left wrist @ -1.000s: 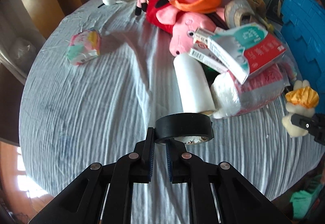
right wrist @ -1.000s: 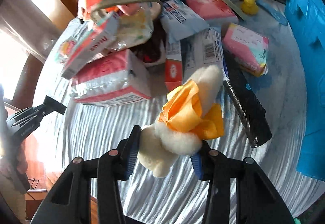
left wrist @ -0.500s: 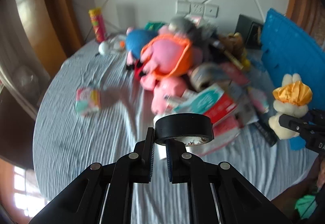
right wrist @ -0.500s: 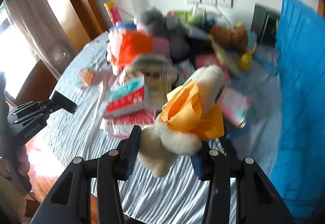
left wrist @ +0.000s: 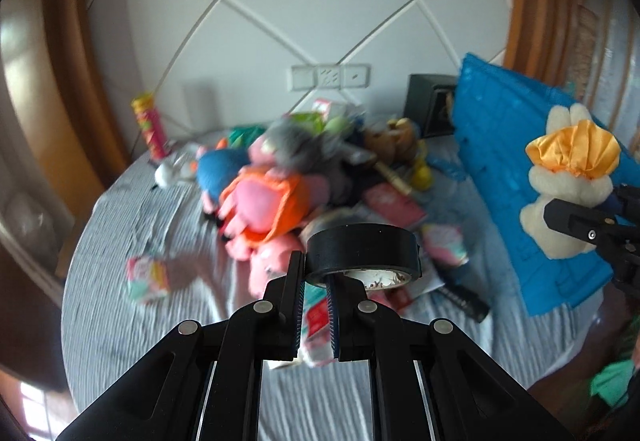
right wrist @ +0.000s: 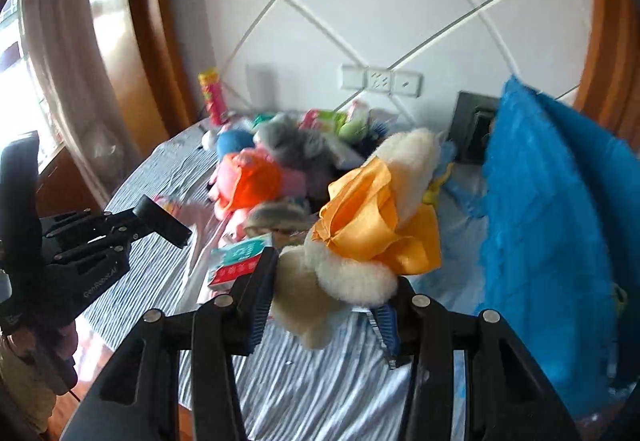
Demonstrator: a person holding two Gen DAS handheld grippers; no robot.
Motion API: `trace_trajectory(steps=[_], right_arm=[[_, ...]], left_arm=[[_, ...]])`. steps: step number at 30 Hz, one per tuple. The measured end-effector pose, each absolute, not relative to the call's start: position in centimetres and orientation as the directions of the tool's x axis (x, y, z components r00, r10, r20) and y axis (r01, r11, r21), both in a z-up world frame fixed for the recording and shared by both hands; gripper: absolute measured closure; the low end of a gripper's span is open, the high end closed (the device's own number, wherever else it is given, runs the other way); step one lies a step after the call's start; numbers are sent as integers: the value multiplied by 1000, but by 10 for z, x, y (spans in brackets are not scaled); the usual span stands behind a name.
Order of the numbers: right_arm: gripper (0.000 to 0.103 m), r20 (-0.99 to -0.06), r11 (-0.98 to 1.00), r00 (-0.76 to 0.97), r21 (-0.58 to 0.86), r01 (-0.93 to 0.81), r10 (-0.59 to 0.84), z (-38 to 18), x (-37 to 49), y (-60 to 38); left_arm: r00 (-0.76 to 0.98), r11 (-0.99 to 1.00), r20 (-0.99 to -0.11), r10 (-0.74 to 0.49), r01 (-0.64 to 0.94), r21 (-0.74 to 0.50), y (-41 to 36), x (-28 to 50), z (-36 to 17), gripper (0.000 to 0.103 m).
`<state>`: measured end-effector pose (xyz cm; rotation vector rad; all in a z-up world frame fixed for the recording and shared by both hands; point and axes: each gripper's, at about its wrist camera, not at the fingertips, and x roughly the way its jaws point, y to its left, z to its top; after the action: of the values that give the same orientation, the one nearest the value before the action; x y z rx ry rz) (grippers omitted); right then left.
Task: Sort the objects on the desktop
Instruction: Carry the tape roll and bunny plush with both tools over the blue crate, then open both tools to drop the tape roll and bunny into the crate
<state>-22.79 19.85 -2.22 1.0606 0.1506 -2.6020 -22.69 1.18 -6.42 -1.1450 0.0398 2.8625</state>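
A round surface [left wrist: 120, 281] covered in a grey striped cloth is filling the lower half of both wrist views. A large blue sheet [right wrist: 552, 225] is standing up along the right side of each frame. A blurred heap of plush toys and packets [left wrist: 304, 177] is sitting at the centre of the left wrist view, with a pink and orange plush [left wrist: 264, 209] at its front. A tall red and yellow can [left wrist: 150, 125] is standing upright at the upper left of the heap, near the white wall.

The right claw [right wrist: 324, 307] is clamping a cream plush rabbit [right wrist: 348, 241] with an orange bow, holding it above the cloth in the lower centre of the right wrist view; in the left wrist view the same rabbit is showing at the right edge, in front of the blue sheet.

The left claw [left wrist: 316, 299] is pinching the wall of a black tape roll [left wrist: 362, 251] between its nearly closed fingers, the roll lying flat above the fingertips in the lower centre of the left wrist view.
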Motion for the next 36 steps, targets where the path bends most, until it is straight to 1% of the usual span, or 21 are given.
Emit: trace_trajectory(steps=[5, 12, 16, 22, 23, 26, 29, 33, 36], right_arm=[[58, -645, -962, -732, 18, 272, -219, 9, -213, 237], [58, -593, -983, -790, 20, 181, -157, 37, -206, 326], [58, -598, -993, -795, 18, 119, -106, 45, -210, 400], [58, -659, -1000, -752, -17, 23, -7, 34, -225, 519], [58, -672, -1000, -741, -22, 13, 5, 30, -228, 536], [58, -719, -1000, -695, -30, 0, 22, 16, -240, 582], [58, -753, -999, -657, -51, 8, 34, 2, -249, 614], [58, -792, -998, -611, -38, 45, 3, -19, -256, 642], [58, -819, -996, -573, -14, 85, -37, -34, -259, 649]], left_arm=[[-753, -991, -650, 99, -130, 1, 43, -231, -41, 93], [-771, -972, -612, 178, -234, 12, 136, -245, -4, 93], [-757, -954, -610, 234, -299, 4, 212, -260, 9, 93], [-703, -919, -638, 313, -394, -17, 343, -286, 19, 93], [-690, -913, -648, 323, -407, -22, 363, -290, 18, 93], [-618, -902, -714, 330, -429, -46, 418, -305, 7, 93], [-553, -898, -783, 285, -439, -17, 457, -319, -14, 93], [-462, -900, -856, 230, -436, -7, 482, -332, -44, 93], [-424, -901, -883, 202, -434, 1, 487, -332, -53, 93]])
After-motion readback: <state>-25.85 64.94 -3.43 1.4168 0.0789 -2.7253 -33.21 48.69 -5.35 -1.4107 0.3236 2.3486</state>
